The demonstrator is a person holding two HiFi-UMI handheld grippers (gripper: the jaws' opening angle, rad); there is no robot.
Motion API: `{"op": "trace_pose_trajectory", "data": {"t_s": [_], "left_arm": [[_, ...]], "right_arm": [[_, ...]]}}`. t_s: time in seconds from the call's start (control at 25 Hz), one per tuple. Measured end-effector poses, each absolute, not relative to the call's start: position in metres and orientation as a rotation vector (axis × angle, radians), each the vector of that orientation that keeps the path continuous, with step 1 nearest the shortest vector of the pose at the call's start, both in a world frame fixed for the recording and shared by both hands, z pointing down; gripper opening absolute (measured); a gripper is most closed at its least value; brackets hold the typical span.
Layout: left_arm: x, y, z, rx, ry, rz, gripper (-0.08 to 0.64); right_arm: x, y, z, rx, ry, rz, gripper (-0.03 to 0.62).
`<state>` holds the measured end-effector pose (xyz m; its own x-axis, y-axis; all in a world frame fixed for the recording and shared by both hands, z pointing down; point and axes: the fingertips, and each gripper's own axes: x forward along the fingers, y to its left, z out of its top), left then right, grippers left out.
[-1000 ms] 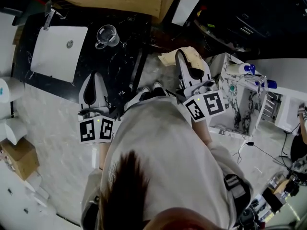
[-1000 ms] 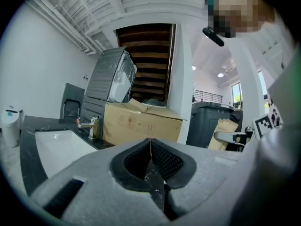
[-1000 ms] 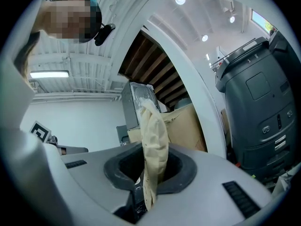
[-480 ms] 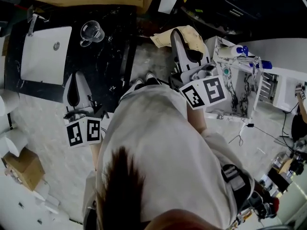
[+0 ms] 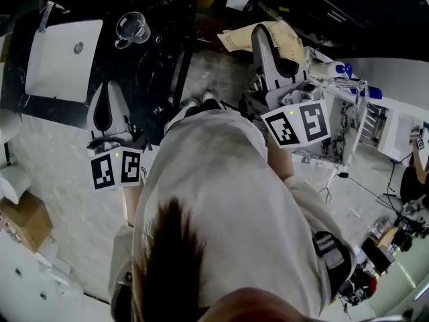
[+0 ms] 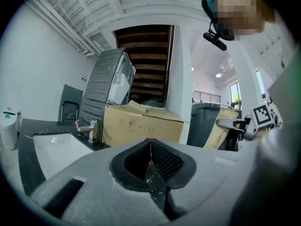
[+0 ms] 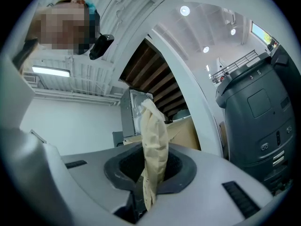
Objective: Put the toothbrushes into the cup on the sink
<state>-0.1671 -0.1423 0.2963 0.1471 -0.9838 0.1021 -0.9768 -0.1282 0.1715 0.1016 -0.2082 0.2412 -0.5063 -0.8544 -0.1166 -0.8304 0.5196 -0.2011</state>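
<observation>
Head view: I stand on the floor facing a black counter at eleven o'clock. Neither tong is near the task's things.
Left tong: at nine o'clock, beside the counter's edge. Its jaws are pressed together with nothing between them.
Right tong: at one o'clock. Its jaws pinch a limp beige cloth or paper, which rises out of the jaws as a crumpled strip.
Cup: clear glass with a handle. It stands upright on the counter at eleven o'clock, just beside the white sink basin.
Toothbrushes: I can find none. The white rack at two o'clock carries blue-tipped things that are too small to name.
How they should handle: I judge a toothbrush light, stiff and slim, and its smooth handle is apt to swivel in the pads.
Where to grip: across the middle of the handle, clear of the bristles, so that it hangs straight for dropping in.
Cup's risk: the glass is fragile and light enough to tip, so I would lower each brush inside the rim and not knock it.
First need: the right tong is taken up by the beige piece.
</observation>
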Motion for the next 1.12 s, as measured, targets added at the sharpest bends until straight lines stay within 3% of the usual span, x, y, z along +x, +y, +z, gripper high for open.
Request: {"op": "trace_pose_trajectory", "data": {"t_s": [1.12], "left_arm": [[-0.206,-0.133,0.316,2.107,-1.968,-0.139,0.015]], "right_arm": [[0.045,-0.254,0.201,-1.325,2.653,0.027,0.049]]}}
